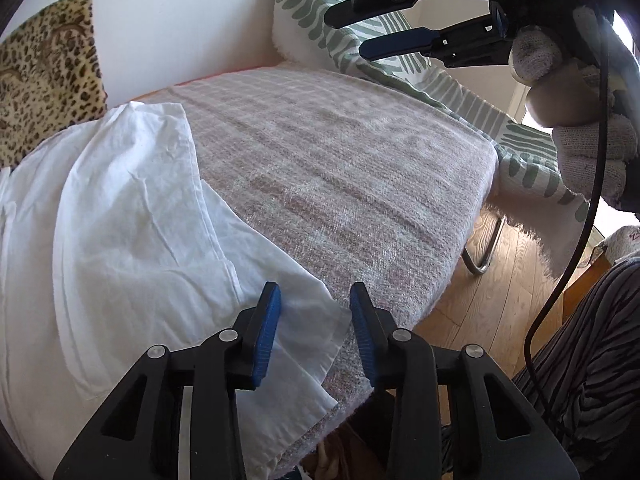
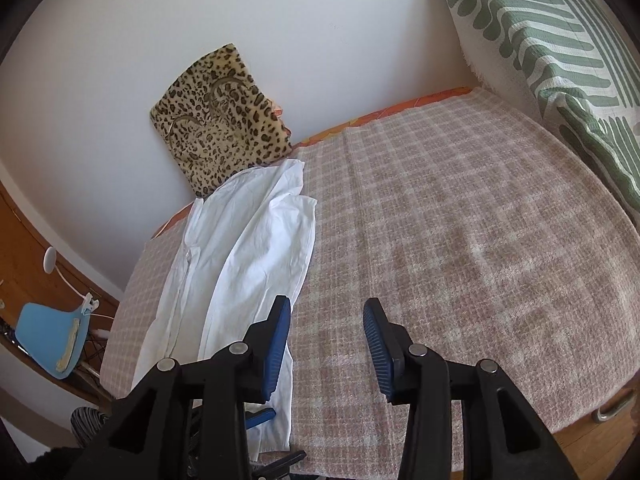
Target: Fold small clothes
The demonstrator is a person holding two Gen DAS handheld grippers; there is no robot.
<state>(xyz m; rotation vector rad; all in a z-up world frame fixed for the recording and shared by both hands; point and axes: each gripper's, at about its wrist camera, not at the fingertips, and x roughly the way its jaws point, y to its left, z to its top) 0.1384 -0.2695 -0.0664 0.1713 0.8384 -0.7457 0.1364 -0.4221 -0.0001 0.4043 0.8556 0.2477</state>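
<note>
A white shirt (image 1: 120, 216) lies partly folded on the left side of a pink-and-beige checked blanket (image 1: 340, 168). My left gripper (image 1: 316, 312) is open, its blue pads on either side of the shirt's near corner at the blanket's front edge. My right gripper (image 1: 356, 34) is open and empty, held in the air above the far right of the bed by a gloved hand (image 1: 576, 120). In the right wrist view the shirt (image 2: 240, 264) lies lengthwise at left, and my right gripper (image 2: 328, 328) hovers open over the blanket (image 2: 460, 240) beside it.
A leopard-print cushion (image 1: 44, 76) leans on the white wall behind the shirt. A green-and-white patterned pillow (image 1: 340, 32) stands at the far right. Wooden floor (image 1: 500, 280) and a metal bed leg (image 1: 484, 256) lie right of the bed. A blue chair (image 2: 52, 336) stands at left.
</note>
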